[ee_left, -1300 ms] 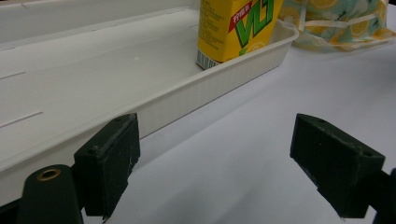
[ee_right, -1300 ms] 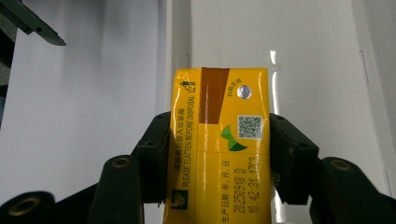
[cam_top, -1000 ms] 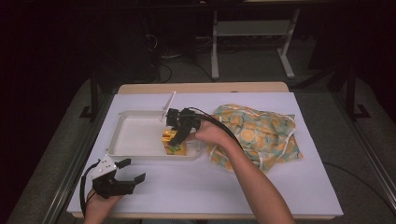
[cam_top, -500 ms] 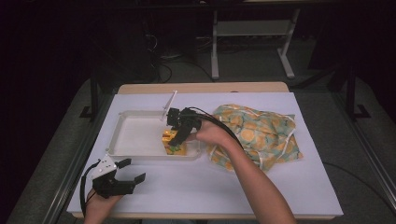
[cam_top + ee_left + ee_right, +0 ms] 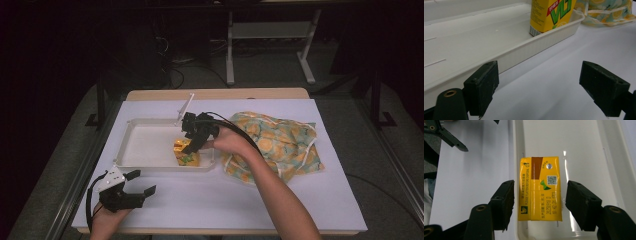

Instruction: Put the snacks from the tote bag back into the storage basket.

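A yellow drink carton (image 5: 187,152) stands upright in the near right corner of a shallow white tray (image 5: 145,145). My right gripper (image 5: 192,137) hovers over the carton, tilted down. In the right gripper view its jaws are open on either side of the carton (image 5: 540,187), with a narrow gap at each side. My left gripper (image 5: 142,182) rests open on the table in front of the tray's near left corner, with nothing between its jaws. The left gripper view looks along the tray wall (image 5: 474,45) toward the carton (image 5: 551,15).
A crumpled cloth bag (image 5: 277,145) printed with oranges lies right of the tray, under the right forearm. The tray's lid or flap (image 5: 184,107) sticks up at its far right corner. White paper (image 5: 240,200) covers the table, with bare room along the front.
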### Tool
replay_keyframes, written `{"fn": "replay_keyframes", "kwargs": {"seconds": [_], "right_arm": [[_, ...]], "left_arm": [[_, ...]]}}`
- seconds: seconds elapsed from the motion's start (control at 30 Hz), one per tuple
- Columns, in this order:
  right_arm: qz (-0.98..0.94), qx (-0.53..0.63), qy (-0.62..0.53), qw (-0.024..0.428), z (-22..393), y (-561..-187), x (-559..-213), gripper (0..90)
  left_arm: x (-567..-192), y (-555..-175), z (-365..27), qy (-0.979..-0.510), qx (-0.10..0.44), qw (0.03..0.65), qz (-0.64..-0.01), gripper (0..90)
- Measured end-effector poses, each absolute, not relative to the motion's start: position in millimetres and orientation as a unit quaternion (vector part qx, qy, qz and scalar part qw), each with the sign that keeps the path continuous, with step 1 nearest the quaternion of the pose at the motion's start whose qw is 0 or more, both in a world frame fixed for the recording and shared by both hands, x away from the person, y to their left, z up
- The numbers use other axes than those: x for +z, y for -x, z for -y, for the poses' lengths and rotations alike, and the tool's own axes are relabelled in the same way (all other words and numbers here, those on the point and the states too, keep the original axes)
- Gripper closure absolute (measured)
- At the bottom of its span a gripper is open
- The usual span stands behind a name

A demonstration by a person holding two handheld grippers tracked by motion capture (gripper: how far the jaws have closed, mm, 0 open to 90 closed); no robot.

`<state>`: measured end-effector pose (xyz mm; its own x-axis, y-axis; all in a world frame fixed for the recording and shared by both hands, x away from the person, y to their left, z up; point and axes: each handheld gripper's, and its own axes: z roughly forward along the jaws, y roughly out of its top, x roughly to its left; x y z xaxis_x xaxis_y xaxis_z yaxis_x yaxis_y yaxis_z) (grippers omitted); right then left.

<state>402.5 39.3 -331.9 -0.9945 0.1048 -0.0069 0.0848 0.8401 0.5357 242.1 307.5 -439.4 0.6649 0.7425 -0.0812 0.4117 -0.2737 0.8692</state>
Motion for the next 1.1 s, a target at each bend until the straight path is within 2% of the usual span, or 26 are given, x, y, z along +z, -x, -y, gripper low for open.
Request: {"fn": "replay_keyframes", "kwargs": {"seconds": [0.43, 1.1], "right_arm": [[-0.955, 0.288, -0.072, 0.024, -27.4, -399.5, -321.8, 34.1], [-0.950, 0.298, -0.087, 0.030, -3.6, -391.6, -313.0, 32.2]], "left_arm": [[-439.5, -241.6, -307.5, -0.778, 0.174, 0.475, -0.372, 15.8], [-440.1, -241.5, -307.0, -0.779, 0.175, 0.473, -0.373, 15.8]]}}
